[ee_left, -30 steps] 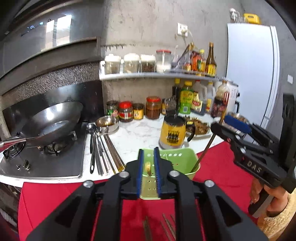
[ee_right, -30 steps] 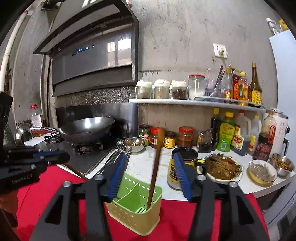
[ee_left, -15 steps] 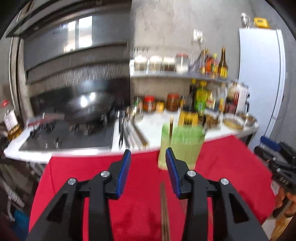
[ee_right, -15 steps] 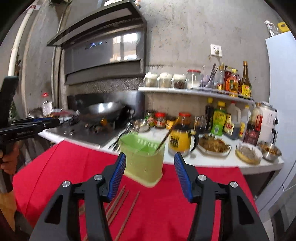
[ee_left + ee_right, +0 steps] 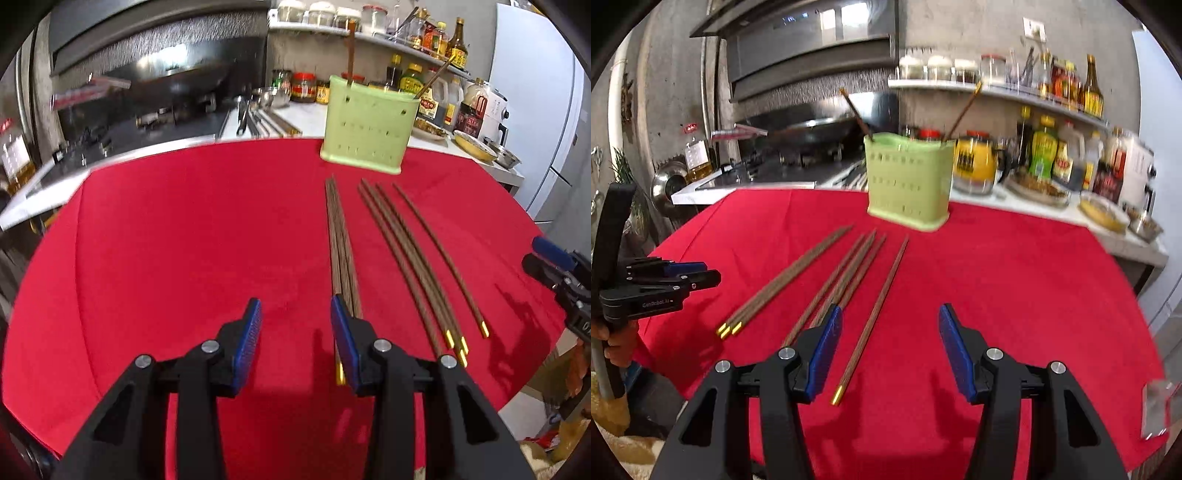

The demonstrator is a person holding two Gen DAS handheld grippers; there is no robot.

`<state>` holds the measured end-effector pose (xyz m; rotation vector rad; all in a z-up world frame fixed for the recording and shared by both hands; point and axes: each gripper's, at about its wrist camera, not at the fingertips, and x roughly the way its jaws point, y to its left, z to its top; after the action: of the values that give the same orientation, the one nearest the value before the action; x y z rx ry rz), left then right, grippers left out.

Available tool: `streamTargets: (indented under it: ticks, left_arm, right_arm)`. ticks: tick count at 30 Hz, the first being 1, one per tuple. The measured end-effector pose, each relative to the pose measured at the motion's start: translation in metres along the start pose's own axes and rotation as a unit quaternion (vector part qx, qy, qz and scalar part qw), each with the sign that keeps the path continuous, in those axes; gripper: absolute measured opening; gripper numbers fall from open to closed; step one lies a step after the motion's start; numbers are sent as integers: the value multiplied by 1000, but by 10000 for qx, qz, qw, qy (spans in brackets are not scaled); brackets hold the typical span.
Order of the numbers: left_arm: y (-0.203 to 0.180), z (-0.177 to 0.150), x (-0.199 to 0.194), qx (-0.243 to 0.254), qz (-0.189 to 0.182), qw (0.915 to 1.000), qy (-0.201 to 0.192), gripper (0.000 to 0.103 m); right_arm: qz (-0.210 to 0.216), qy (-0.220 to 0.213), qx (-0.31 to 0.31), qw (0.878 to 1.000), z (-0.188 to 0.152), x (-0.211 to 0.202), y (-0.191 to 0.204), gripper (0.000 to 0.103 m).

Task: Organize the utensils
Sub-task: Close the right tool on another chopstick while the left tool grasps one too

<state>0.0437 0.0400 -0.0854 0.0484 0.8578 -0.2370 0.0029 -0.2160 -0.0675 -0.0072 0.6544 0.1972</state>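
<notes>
A green perforated utensil holder [image 5: 367,125] [image 5: 909,181] stands at the far side of the red tablecloth with two brown chopsticks [image 5: 350,48] [image 5: 962,112] upright in it. Several brown chopsticks with gold tips lie on the cloth: a bundle [image 5: 341,251] [image 5: 786,280], a group [image 5: 406,258] [image 5: 846,277] and a single one [image 5: 439,258] [image 5: 879,310]. My left gripper [image 5: 295,328] is open and empty, its right finger just over the bundle's near end. My right gripper [image 5: 890,343] is open and empty, hovering near the single chopstick.
Behind the red table [image 5: 184,240] runs a counter with a stove and wok [image 5: 812,129], metal utensils [image 5: 255,118], jars, sauce bottles [image 5: 1045,155], a yellow jug [image 5: 973,164] and food dishes [image 5: 1104,218]. A white fridge [image 5: 535,103] stands at the right.
Both grippers pulled back from the green holder and tilted down over the table. A chopstick each stays in the holder. The left gripper opened from shut; the right stays open.
</notes>
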Motion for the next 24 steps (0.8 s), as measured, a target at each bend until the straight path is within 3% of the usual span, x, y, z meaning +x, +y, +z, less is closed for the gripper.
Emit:
streamTargets:
  ticks: [8,13,14,16,18,24]
  left_arm:
    - [7,-14,5,-113,155,9995,247,38]
    - [-2,-15,11,90,254,9993,259,38]
    - [-2,-14,13,101,221,9994,253,38]
    - [0,-12,16,80,192,9995,249,38]
    - [1,-10,18,56,177,9996,226,38]
    - [4,-7,19,3,160,9997,158,38]
  right_arm:
    - [-43,451,204,9988,-16,27,2,56]
    - [-35,567,169,9982,-16,41,8,54]
    - [-25,581,168,9982,-16,44,9,50]
    - [-45,601,158,9981,-16,49,11,32]
    - [-41,626,140,9979,-15,53,13,24]
    - [-18,668,46,9978,-10,66,21,19]
